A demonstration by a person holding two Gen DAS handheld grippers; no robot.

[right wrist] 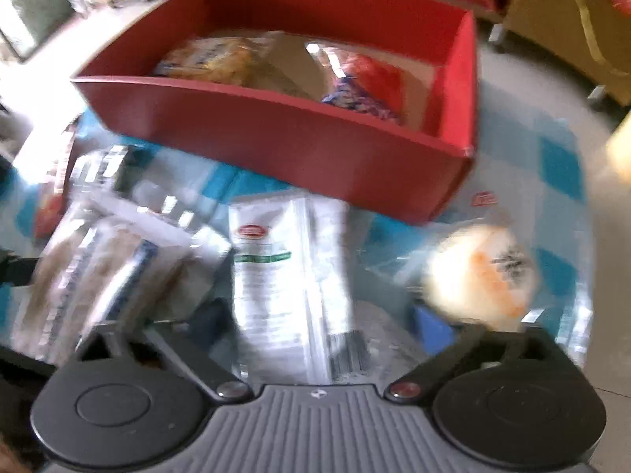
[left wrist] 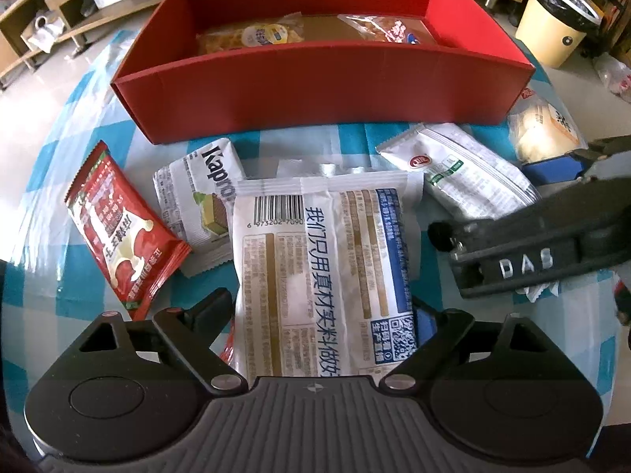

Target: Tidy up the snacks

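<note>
A big white packet with a barcode [left wrist: 323, 260] lies between the fingers of my left gripper [left wrist: 320, 311]; the pads stand just off its sides, so the gripper is open. My right gripper [right wrist: 321, 319] is open wide over a white packet with a red logo [right wrist: 284, 260], in a blurred picture. The red box [left wrist: 323, 90] behind holds a yellow packet [left wrist: 252, 37] and an orange-red packet [left wrist: 378, 27]. A red packet [left wrist: 118, 228] and a wafer packet [left wrist: 201, 197] lie to the left.
A bun packet [right wrist: 481, 272] sits right of my right gripper, on a blue item [left wrist: 552, 165]. The blue-and-white checked cloth [left wrist: 98, 118] covers the table. A cream bin [left wrist: 556, 27] stands back right and wooden shelves [left wrist: 59, 12] back left.
</note>
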